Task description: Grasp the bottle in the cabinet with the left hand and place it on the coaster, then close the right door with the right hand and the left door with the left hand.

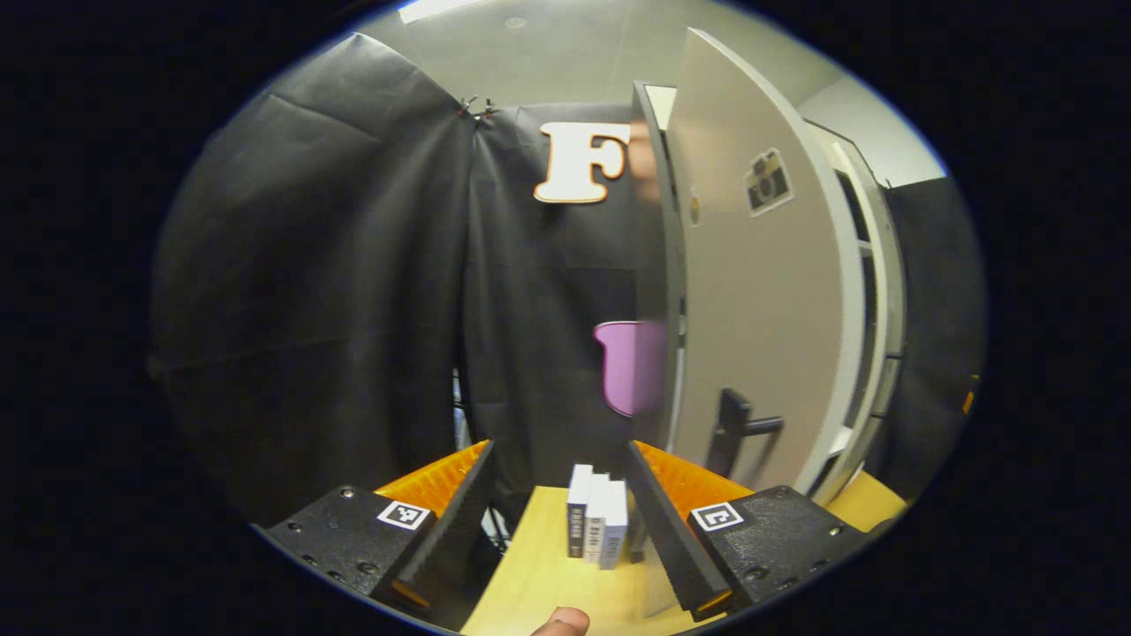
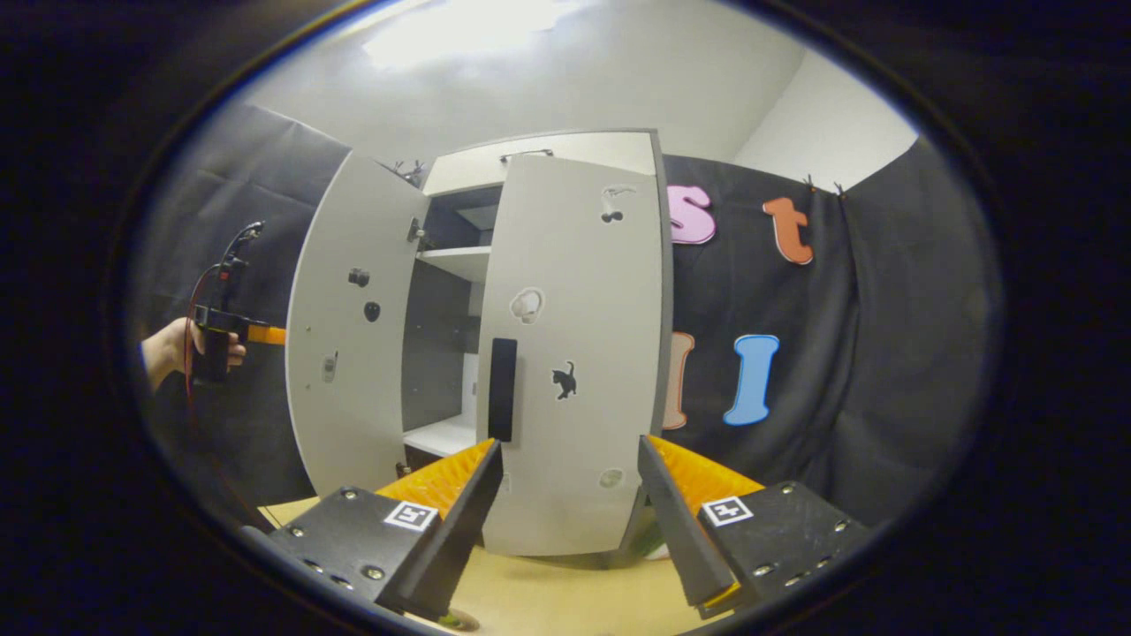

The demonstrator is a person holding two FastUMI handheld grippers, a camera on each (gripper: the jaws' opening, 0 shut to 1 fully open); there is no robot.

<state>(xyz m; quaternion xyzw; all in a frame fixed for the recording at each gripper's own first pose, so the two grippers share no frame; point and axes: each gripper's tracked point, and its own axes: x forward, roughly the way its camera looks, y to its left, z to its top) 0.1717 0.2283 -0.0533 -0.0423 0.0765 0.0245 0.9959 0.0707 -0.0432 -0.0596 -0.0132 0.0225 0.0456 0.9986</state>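
Observation:
The white cabinet [image 2: 459, 172] stands on the wooden table [image 2: 548, 592]. Its left door [image 2: 349, 371] swings wide open, and the right door [image 2: 574, 336] with a black handle [image 2: 502, 389] is nearly flush with the front. My right gripper [image 2: 570, 443] is open, close in front of the right door's lower part. My left gripper [image 1: 558, 450] is open and holds nothing, just left of the left door [image 1: 760, 336] and its black handle [image 1: 738, 428]. A hand holds the left gripper [image 2: 265, 335] at the left door's outer side. A green sliver [image 2: 652, 537] peeks out beside my right finger; I cannot tell what it is.
A few small upright books [image 1: 596, 521] stand on the table [image 1: 539, 574] between the left fingers. Inside the cabinet a white shelf [image 2: 451, 256] and a white floor board [image 2: 442, 435] show through the gap. Black cloth walls close the booth behind and to both sides.

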